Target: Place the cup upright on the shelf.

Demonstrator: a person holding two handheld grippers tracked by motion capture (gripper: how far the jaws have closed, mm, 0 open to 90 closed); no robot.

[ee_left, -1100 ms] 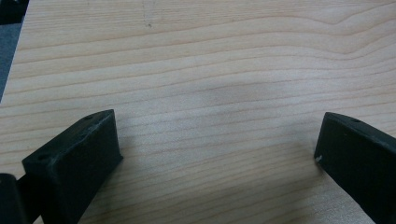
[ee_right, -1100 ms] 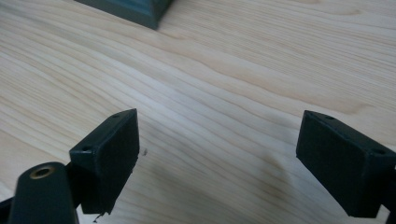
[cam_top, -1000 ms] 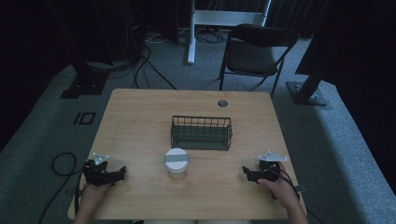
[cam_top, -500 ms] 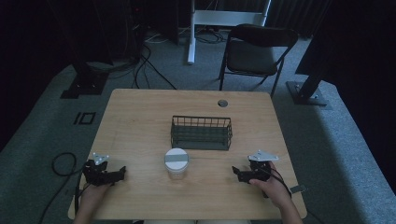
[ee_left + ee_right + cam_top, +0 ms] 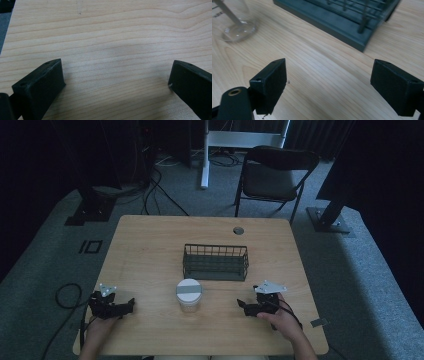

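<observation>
Jar [image 5: 235,21] cut off above; basket [image 5: 352,18] — blurred, cropped

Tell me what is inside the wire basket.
From the high view, the wire basket looks empty: only its dark floor shows through the bars. Its near wall hides the strip just behind it.

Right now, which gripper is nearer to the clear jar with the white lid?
Right. The right gripper sits just right of the jar, open and pointing at it; the left gripper lies slightly farther off, to its left.
</observation>
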